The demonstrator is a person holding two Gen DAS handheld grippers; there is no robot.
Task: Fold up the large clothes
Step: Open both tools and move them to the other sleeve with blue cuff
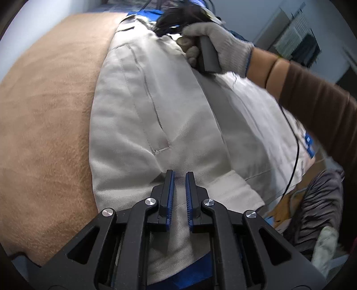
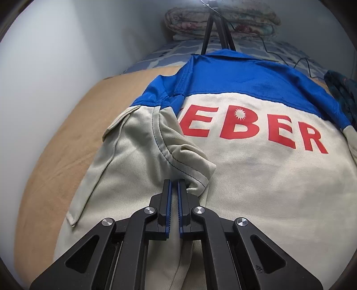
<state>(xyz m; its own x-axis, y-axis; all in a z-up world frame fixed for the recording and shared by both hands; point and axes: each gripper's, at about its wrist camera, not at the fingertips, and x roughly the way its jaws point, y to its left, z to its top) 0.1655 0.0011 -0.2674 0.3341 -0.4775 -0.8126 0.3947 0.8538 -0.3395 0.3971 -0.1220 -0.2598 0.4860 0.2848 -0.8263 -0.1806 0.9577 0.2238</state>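
A large beige work jacket (image 2: pixel 256 183) with a blue yoke and red letters lies back-up on a tan blanket (image 2: pixel 73 125). Its left side and sleeve (image 2: pixel 138 151) are folded over the back. My right gripper (image 2: pixel 174 184) is nearly shut, with the folded sleeve cuff (image 2: pixel 196 171) just at its fingertips; cloth bunches beneath the jaws. In the left wrist view the jacket (image 1: pixel 156 107) lies lengthwise. My left gripper (image 1: pixel 179 176) hovers over the beige cloth near the hem, jaws slightly apart, holding nothing. The gloved right hand (image 1: pixel 214 42) holds its gripper handle at the jacket's far end.
A tripod (image 2: pixel 214 29) and folded quilts (image 2: pixel 223 20) stand beyond the collar. A cable (image 1: pixel 294 156) trails over the jacket's right side. Dark and grey clothes (image 1: pixel 316 205) lie heaped at the right. A white wall (image 2: pixel 44 67) runs along the left.
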